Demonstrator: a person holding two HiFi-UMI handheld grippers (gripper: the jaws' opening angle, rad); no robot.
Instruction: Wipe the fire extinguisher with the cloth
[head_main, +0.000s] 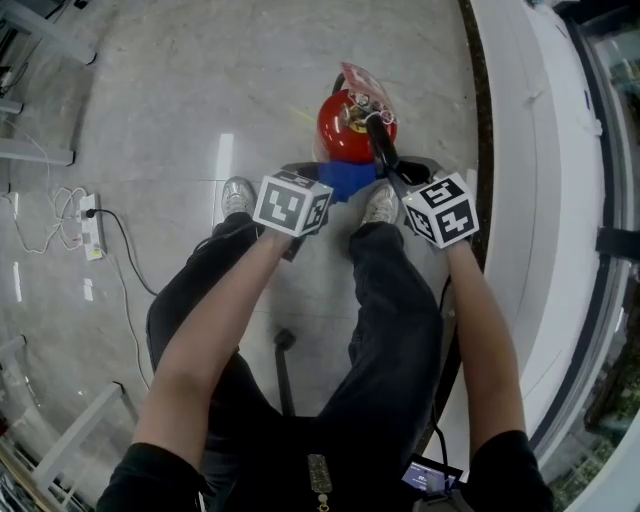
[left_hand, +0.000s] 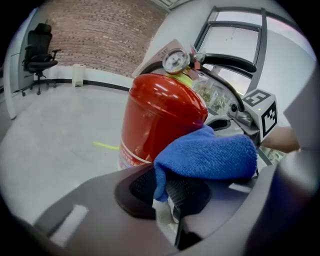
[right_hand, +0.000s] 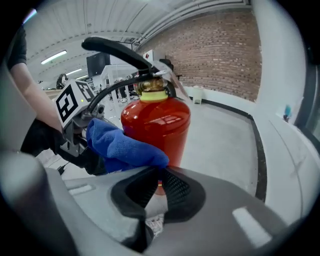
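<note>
The left gripper (left_hand: 172, 197) has its fingers pressed on one end of the blue cloth (left_hand: 210, 155); the rest of the cloth bulges out just beyond the tips, to their right. The right gripper (right_hand: 157, 182) has fingers nearly together and, as far as seen, pinches the other tip of the same cloth, so both hold it btw them. The extinguisher (left_hand: 160, 117) stands upright on the floor, directly ahead of both pairs of fingertips, very near. The cloth lies against the lower side of the red body, prob. touching it.

Progress, as a judgement: the cloth is picked up and brought to the body, so the wiping is at its start or just under way. No wiped vs. unwiped area can be told. Still left: most of the body all round, also the neck, gauge & handle above the fingers
</note>
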